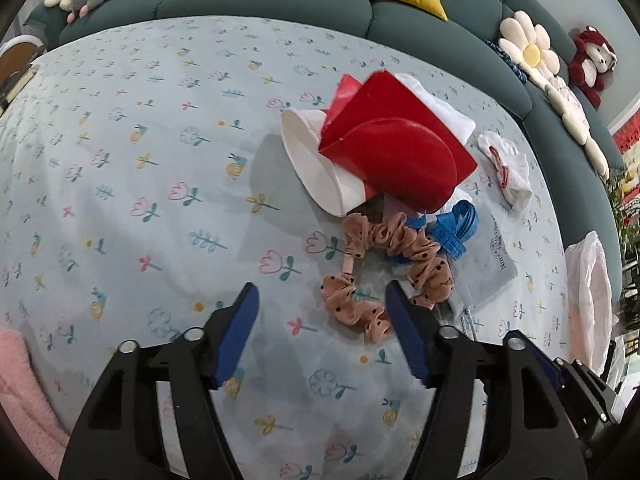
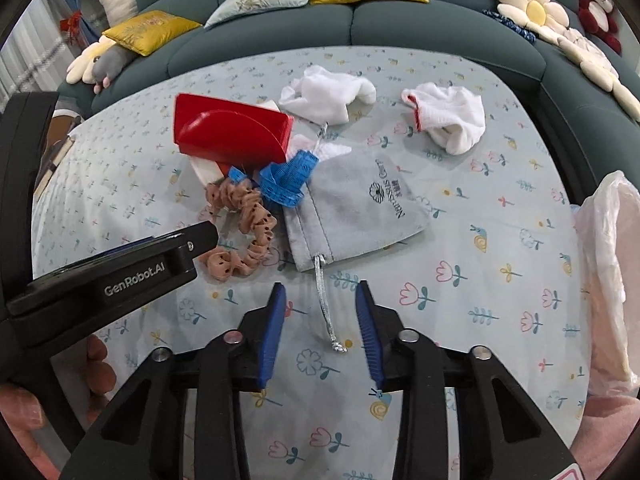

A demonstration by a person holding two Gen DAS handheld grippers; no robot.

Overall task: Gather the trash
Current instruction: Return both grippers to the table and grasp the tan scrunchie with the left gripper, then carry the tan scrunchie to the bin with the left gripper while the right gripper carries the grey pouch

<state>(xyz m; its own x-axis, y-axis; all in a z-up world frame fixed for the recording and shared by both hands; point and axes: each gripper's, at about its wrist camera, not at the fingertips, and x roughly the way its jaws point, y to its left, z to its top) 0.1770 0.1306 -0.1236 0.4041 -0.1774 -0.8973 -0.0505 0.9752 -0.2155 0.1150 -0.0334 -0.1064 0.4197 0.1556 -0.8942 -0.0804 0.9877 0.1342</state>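
A pile lies on the flowered bedspread (image 1: 140, 160): a red folded carton (image 1: 392, 148) on a squashed white paper cup (image 1: 312, 164), a pink dotted scrunchie (image 1: 424, 252), a blue tape measure (image 1: 456, 224) and a grey drawstring pouch (image 1: 484, 264). My left gripper (image 1: 320, 286) is open just above the cloth, and the scrunchie's near loop lies between its fingers, beside the right one. My right gripper (image 2: 321, 285) is open over the pouch's (image 2: 360, 204) silver cord (image 2: 322, 304), which runs between its fingers untouched. The scrunchie (image 2: 256, 216) and carton (image 2: 232, 128) lie to its left.
Two white socks (image 2: 328, 92) (image 2: 452, 116) lie beyond the pile. A thin plastic bag (image 2: 608, 272) sits at the bed's right edge. The left tool's black body (image 2: 120, 276) crosses the right view's left side. A dark green padded headboard (image 2: 360, 24) with cushions and plush toys rings the bed.
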